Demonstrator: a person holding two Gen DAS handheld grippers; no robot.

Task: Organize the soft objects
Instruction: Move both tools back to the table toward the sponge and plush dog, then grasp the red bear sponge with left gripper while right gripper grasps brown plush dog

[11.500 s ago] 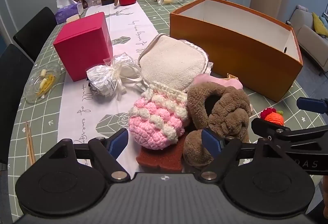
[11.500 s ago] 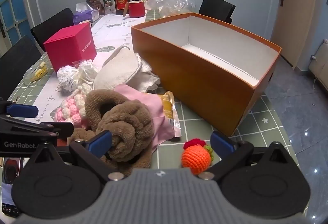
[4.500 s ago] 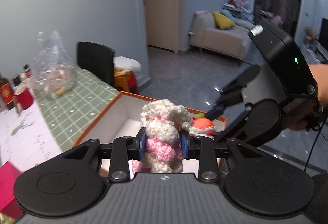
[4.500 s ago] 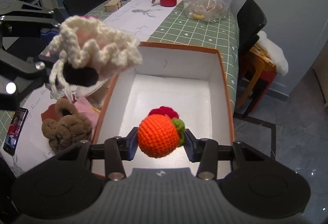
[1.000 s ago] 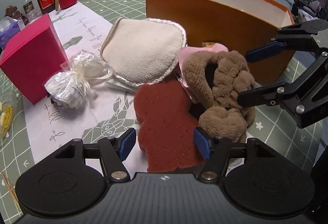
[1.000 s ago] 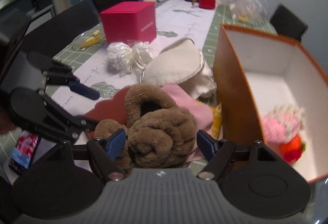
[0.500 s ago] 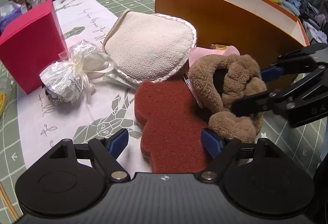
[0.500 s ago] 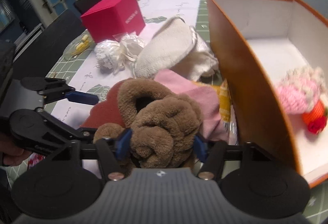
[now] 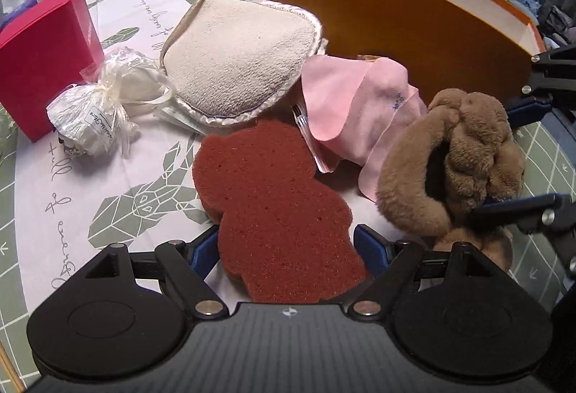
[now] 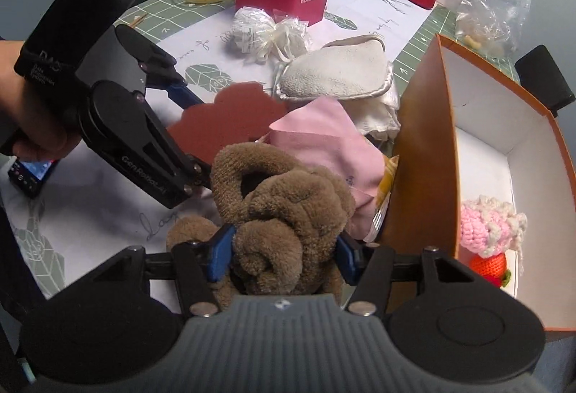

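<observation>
A flat red-brown sponge [image 9: 270, 198] lies on the white runner. My left gripper [image 9: 286, 247] stands open around its near end, a blue pad close on each side. To its right, a brown plush piece [image 10: 284, 206] is pinched between the blue pads of my right gripper [image 10: 284, 254], whose jaws are easing open slightly while the pads stay on the plush. The open orange box [image 10: 421, 159] stands to the right and holds a pink-and-cream crochet pouch [image 10: 486, 227] and an orange crochet ball [image 10: 489, 265].
A pink cloth [image 9: 356, 98] and a cream padded mitt [image 9: 237, 58] lie behind the sponge, against the box. A white gauze bundle [image 9: 97, 116] and a magenta box [image 9: 39, 58] sit to the left. A phone [image 10: 28, 177] lies near the table edge.
My right gripper has closed onto the brown plush and rolled, tipping it up. My left gripper has widened and come down closer around the sponge.
</observation>
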